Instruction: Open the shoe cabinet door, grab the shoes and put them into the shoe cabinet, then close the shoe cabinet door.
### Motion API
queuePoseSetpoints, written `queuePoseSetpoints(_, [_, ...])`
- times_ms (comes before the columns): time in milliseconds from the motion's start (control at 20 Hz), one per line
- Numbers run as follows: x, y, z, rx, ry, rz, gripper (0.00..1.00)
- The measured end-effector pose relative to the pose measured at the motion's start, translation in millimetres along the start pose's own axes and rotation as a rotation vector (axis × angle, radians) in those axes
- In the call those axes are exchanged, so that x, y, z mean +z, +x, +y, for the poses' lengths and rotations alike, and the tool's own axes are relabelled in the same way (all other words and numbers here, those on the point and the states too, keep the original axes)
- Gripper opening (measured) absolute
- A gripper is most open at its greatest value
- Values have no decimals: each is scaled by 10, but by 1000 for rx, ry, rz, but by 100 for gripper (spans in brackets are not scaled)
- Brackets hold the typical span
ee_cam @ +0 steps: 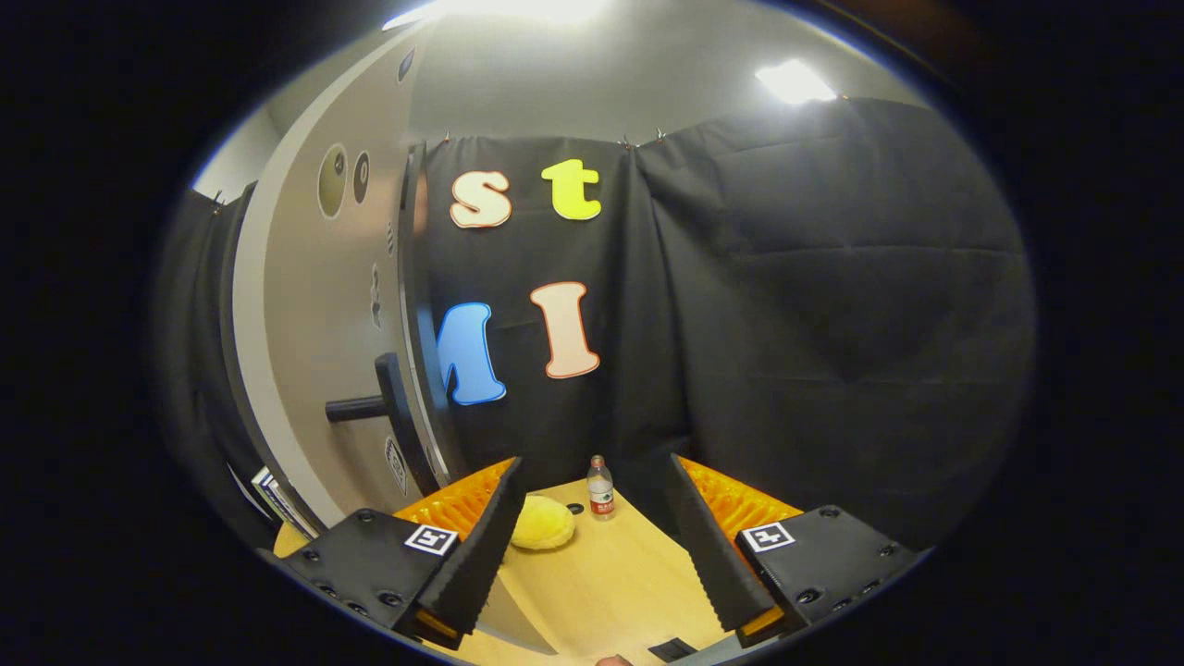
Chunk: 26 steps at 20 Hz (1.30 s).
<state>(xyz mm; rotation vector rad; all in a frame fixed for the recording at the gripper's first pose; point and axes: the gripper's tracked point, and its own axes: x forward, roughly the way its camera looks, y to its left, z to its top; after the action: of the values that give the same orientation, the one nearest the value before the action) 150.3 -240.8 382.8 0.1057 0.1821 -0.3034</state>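
Cabinet door (314, 370) pale, swung open, dark handle (365, 407); gripper (592, 536) spread, empty.

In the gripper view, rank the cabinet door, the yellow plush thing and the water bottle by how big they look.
1. cabinet door, by far the largest, though it is also nearest.
2. yellow plush thing.
3. water bottle, close to the plush; it stands farther off, so unsure.
The gripper is open.
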Motion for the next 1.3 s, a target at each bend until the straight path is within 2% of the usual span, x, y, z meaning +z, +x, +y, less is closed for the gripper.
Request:
queuePoseSetpoints(250, [-91,-155,312,32,-52,5,95])
queuePoseSetpoints(1300, [-295,-466,1697,353,-31,65,95])
